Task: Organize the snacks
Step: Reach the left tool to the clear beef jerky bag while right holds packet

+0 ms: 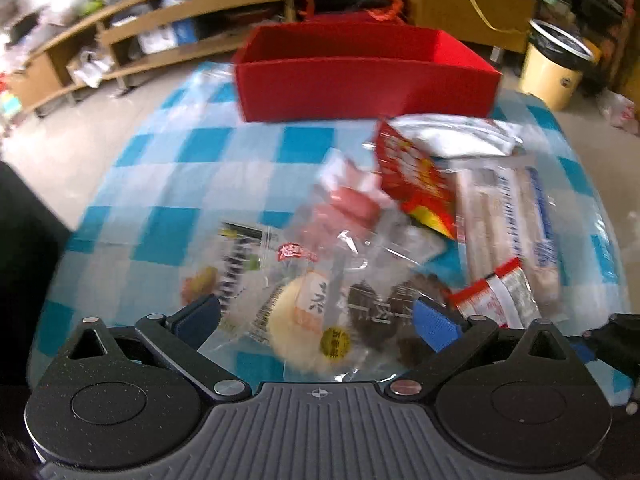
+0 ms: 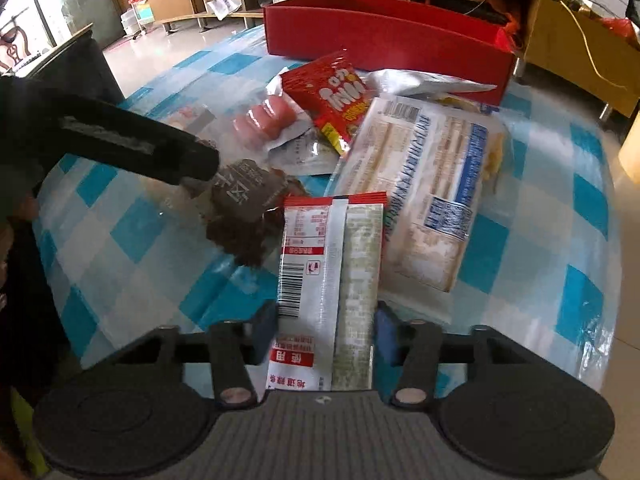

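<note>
while both grippers work the same heap, the listing runs left to right over the blue check tablecloth (image 1: 160,168).

left gripper (image 1: 316,316): jaws wide apart, gripping nothing; they straddle a clear pack holding a round pale cake (image 1: 304,332), with a dark-brown snack pack (image 1: 380,320) just beside the right-hand pad. whether the pads touch the film cannot be told.

centre heap: pink sausage pack (image 2: 264,120), red crisp bag (image 2: 332,96), silver pouch (image 2: 420,80), all overlapping.

right gripper (image 2: 326,332): jaws part open, a red-and-white sachet (image 2: 328,280) lying lengthwise between the pads; firm hold or mere bracketing cannot be told. to its right, the long biscuit pack (image 2: 424,192) touches the sachet's edge.

destination: red box (image 2: 384,36), open-topped, at the far side, no snacks visible in it.

hazards, judged: slick film could slip from the pads; the sachet is gripped near one end and may droop or twist; a lift from the overlapping heap could drag neighbours; the two grippers sit near each other and could clash.

clearance: open cloth lies left of the heap; the right table edge is near the biscuit pack; the box's near wall must be cleared on approach.
</note>
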Motion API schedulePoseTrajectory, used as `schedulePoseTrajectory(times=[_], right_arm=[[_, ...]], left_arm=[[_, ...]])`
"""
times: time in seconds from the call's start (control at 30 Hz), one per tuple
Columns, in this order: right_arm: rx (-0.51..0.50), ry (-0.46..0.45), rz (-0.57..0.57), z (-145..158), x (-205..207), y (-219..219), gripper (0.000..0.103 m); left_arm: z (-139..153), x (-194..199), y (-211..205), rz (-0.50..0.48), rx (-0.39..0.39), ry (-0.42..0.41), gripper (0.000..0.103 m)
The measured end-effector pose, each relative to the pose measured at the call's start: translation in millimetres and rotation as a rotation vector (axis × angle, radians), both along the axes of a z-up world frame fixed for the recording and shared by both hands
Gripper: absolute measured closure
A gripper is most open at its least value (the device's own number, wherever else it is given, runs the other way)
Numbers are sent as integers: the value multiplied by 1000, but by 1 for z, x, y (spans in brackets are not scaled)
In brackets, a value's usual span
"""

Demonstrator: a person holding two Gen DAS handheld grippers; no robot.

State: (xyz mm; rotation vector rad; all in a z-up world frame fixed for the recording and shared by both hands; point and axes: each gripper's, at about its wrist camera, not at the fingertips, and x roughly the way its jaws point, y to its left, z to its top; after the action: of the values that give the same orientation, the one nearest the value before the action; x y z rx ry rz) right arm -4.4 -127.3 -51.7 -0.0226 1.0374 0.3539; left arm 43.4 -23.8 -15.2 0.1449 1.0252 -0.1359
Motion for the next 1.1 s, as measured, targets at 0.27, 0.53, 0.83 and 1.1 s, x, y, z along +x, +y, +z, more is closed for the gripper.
schedulePoseTrajectory(times=[0.27,0.53,0.83,1.1], right_arm=[[67,43,-81,2,-6,-28,58],[89,63,-97,6,-15,-37,58],[80,80,-91,0,-11,-36,58],[138,106,-118,-1,-12,-48,58]], left_arm=[[9,-37,7,-129,-125,45,6],[31,-72,-4,-349,-85,-1,0],[25,-26,-41,-573,138,-100,3],[-13,-38,-82,-1090,426,50,2]])
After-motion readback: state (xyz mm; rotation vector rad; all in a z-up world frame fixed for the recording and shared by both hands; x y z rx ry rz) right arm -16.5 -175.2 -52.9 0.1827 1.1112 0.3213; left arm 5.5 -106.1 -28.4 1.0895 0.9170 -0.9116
